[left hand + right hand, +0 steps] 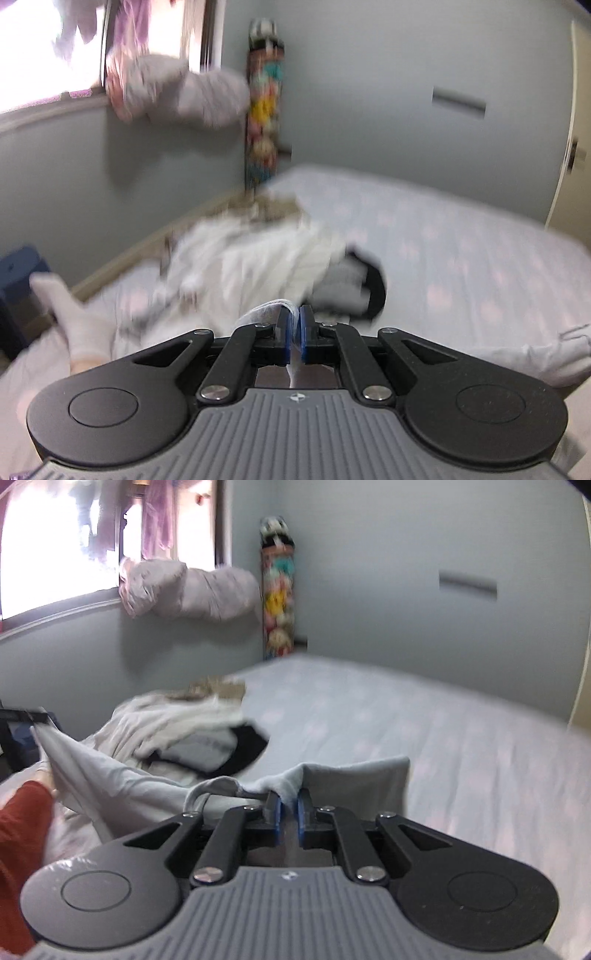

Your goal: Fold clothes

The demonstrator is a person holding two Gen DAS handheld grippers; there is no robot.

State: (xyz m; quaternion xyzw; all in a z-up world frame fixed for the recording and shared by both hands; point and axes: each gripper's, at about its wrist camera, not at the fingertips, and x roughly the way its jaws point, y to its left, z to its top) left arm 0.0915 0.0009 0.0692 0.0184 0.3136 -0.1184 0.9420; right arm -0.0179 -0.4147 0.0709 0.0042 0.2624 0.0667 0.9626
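1. Both tongs are clamped on the same pale grey garment [122, 775]. The right tongs [289, 805] pinch a bunched edge of it, blue pads nearly together with cloth squeezed between them. The left tongs [294, 325] are closed tight on a thin white-grey fold.

2. The garment hangs in the air between the two grips, low over the bed [424, 731]. In the right view it stretches off to the left edge, where the other end is held up near a red sleeve [18, 842].

3. The pile [251, 258] of unfolded stuff (white things, something black and grey) sits behind it on the bed, toward the wall. The right side of the bed looks free, so I'd lay it there.

4. Doing this step well, imo: pull the tongs apart so the top edge goes taut and the cloth hangs flat. Right now it's bunched and sagging near the right grip.

5. Keep both grips level so it doesn't twist, then lower it bottom edge first onto the open sheet, well clear of the pile.

6. Watch out: the left pinch holds very little cloth, so a sharp tug could pop it free. Everything's motion-blurred, so I can't tell which part of the garment each grip has.
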